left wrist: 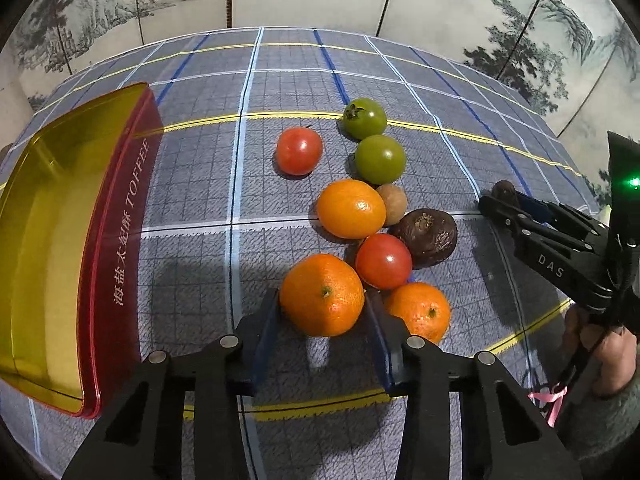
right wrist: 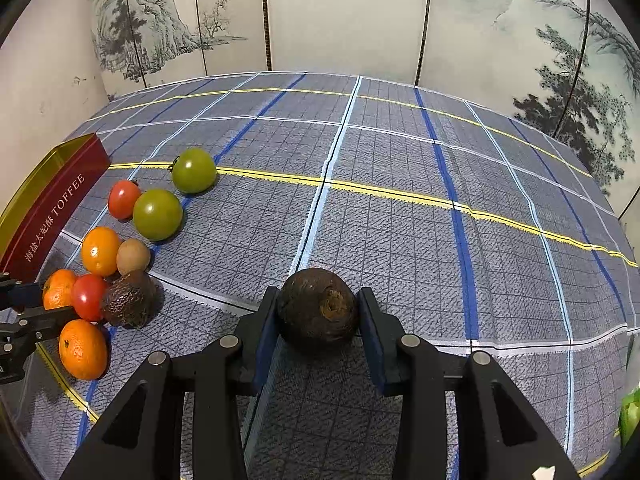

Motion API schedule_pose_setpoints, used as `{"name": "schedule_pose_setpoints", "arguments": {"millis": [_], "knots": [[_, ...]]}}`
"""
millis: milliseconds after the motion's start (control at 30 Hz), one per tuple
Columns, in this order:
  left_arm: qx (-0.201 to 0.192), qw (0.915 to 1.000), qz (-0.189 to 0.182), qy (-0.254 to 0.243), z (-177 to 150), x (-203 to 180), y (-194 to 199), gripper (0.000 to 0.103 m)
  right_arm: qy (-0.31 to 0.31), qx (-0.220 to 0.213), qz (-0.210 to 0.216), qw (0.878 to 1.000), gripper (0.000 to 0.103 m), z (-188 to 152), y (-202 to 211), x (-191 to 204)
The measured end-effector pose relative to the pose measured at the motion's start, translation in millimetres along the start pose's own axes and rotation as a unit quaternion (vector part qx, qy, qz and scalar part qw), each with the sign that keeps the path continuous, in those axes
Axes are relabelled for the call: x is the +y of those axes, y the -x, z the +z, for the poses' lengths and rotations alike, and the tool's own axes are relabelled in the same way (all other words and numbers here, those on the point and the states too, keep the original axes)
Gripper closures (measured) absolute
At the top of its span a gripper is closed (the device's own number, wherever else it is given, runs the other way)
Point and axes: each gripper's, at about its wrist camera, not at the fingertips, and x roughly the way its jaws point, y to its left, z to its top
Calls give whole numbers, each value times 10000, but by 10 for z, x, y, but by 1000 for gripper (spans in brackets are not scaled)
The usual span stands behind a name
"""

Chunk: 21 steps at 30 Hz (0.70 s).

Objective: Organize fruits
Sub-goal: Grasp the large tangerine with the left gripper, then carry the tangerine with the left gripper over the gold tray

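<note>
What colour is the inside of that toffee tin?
Shiny gold inside the toffee tin, with dark red outer walls; the left wrist view shows it best.

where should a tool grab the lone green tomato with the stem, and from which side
Take the stemmed green tomato across its round middle, coming down from above with the fingers on its left and far sides. The second green tomato sits close on its near side, so a finger has little room there. Its stem points sideways, out of the way.

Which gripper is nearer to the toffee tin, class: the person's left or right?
Left. The left gripper, shut on an orange, sits just beside the toffee tin. The right gripper, shut on a dark brown fruit, is beyond the fruit pile.
</note>
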Motion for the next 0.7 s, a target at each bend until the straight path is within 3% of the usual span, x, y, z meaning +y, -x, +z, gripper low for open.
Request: {"name": "schedule_pose_setpoints", "arguments": {"millis": [467, 700], "knots": [[-418, 9989, 145, 164, 103, 222, 413, 61, -3, 1, 1, 10000, 67, 0, 1, 0], [-711, 9952, 549, 394, 193, 634, 691, 61, -4, 0, 1, 10000, 67, 0, 2, 1]]}}
